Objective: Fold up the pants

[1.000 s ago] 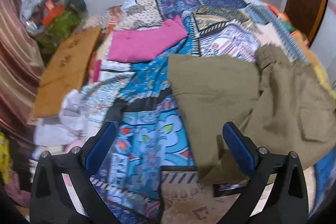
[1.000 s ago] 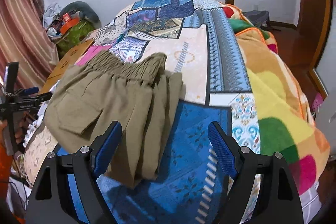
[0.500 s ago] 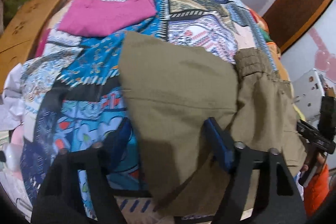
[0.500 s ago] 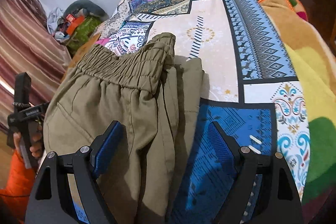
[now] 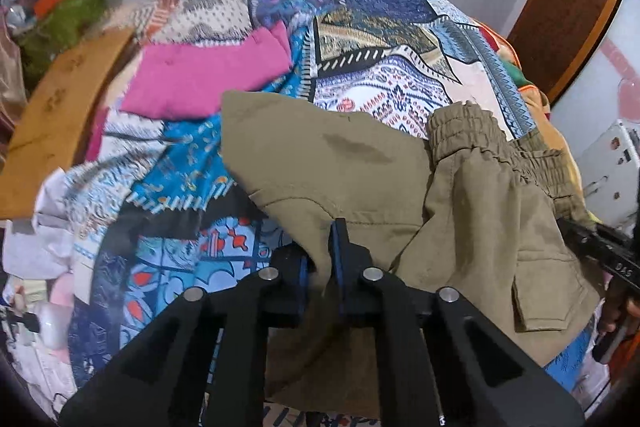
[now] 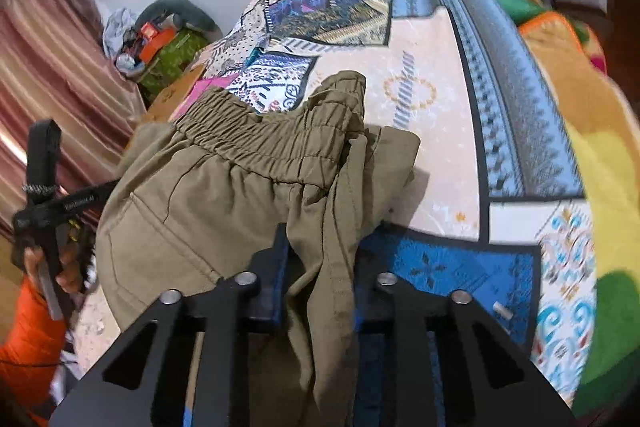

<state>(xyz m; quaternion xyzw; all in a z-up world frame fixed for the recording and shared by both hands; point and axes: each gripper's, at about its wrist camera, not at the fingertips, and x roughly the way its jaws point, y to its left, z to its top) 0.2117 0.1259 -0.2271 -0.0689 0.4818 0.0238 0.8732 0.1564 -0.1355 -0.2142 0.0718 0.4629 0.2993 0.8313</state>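
Pinching pants (image 5: 352, 163) edge: L gripper (image 5: 320, 263); R gripper (image 6: 320, 267) closing on fold.

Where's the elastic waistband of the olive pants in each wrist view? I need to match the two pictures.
Left wrist view: waistband sits right of centre, running down toward the right edge.
Right wrist view: waistband sits left of centre, above the jaws.
Shared landmark: the pink garment, large at upper left in the left view, a sliver just beyond the waistband in the right view.
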